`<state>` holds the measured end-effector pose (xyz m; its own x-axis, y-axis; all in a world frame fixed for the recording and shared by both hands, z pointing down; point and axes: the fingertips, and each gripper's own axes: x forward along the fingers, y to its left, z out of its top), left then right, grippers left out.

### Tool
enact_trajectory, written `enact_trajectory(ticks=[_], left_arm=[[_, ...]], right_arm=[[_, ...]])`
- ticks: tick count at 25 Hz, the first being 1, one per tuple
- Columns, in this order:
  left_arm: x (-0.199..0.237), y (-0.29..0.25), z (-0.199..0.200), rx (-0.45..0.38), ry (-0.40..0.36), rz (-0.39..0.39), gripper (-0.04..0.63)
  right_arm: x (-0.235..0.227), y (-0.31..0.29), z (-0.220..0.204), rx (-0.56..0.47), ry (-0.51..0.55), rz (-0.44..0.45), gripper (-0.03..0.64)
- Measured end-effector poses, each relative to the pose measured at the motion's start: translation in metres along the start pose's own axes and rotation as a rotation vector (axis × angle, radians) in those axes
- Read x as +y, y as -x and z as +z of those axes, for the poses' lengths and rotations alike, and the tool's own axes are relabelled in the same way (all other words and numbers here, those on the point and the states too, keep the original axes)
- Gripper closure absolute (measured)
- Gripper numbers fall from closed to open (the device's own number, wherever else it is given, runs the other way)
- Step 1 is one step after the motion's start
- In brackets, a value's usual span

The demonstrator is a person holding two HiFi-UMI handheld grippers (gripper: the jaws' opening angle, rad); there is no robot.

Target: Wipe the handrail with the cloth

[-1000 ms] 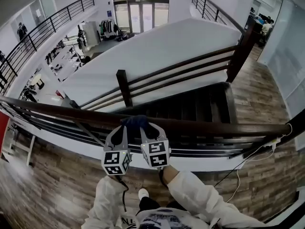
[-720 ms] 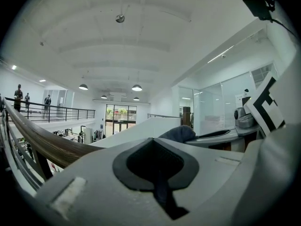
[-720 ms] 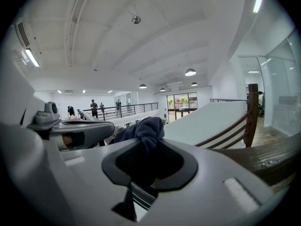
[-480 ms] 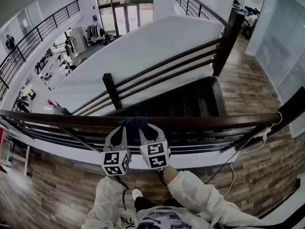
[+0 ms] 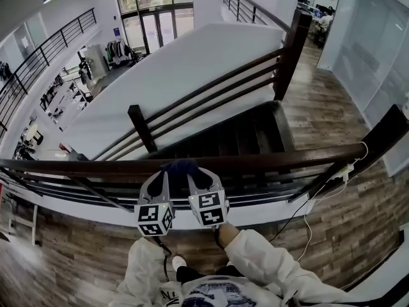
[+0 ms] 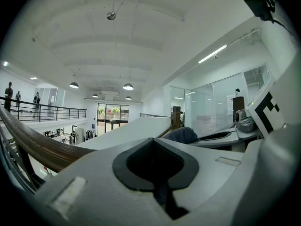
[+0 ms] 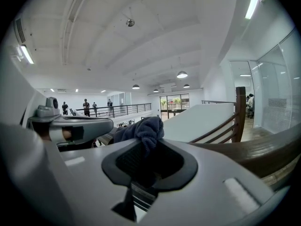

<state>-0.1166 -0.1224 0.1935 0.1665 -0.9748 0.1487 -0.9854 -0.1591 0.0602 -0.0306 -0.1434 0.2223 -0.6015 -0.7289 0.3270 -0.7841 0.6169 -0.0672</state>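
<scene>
My right claw [image 7: 146,147] is clenched on the dark blue cloth [image 7: 141,130], which bunches up out of the tips and hangs down into the gap between the pads. My left claw [image 6: 155,142] sits just beside it, on its left. Its jaws are drawn together too, with a dark strip that looks like the same cloth caught in the seam. The bulk of the cloth shows just past its tips and off to its right. Both claws point at the dark wooden handrail [image 5: 287,159], and the cloth lies on top of the rail right at their tips. The rail runs away to the left of my left claw and to the right of my right one. Beyond the tips, below the rail, a dark staircase [image 5: 255,136] goes down.
</scene>
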Motion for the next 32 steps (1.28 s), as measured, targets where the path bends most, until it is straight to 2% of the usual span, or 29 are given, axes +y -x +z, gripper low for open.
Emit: enact_trajectory(ticks=[17,25,32], left_arm=[[-0.105,-0.029,-0.004,0.013,-0.025,-0.066,0.595],[-0.166,-0.055,-0.003,0.015,-0.040,-0.152,0.595],[-0.230,-0.076,-0.005,0.028,-0.059,-0.257,0.595]], right_arm=[[-0.101,0.058,-0.011,-0.017,-0.009,-0.072,0.537],[-0.161,0.091,-0.016,-0.031,-0.030,-0.156,0.537],[-0.212,0.121,-0.020,-0.041,-0.051,-0.234,0.537]])
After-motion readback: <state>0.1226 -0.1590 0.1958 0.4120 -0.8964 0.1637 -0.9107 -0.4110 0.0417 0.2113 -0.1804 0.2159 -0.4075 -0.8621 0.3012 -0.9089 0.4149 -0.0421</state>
